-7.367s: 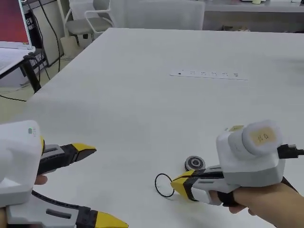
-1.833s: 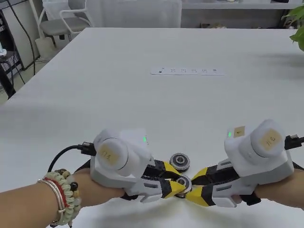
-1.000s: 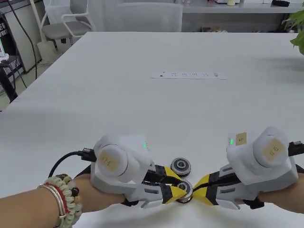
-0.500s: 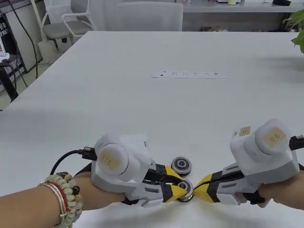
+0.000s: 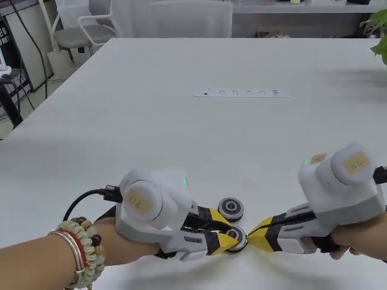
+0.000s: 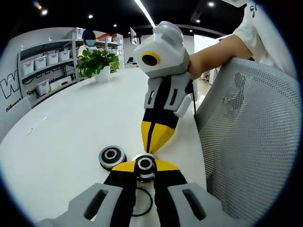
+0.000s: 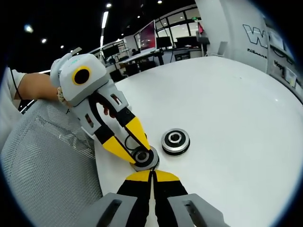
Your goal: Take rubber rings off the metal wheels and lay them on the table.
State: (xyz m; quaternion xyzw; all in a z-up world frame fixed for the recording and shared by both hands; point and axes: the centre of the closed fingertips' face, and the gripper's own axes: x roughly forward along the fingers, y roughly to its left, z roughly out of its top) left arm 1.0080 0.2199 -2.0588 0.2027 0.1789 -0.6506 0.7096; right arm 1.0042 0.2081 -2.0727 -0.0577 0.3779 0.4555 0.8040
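The left gripper has its jaws clamped on a metal wheel at the near edge of the counter, with a second wheel just beyond. The right gripper meets the held wheel head-on from the opposite side, jaws together at its rim (whether they pinch rubber, I cannot tell).

I have my left tool low over the desk, reaching in from 8 o'clock and pointing toward 3, its jaws clamped on a metal wheel. My right tool comes in from 4 o'clock and points toward 9, jaws pressed together, tips against that wheel's edge. My left hand wraps its handle, with beads at the wrist. My right hand grips its handle, body tilted up toward 1.
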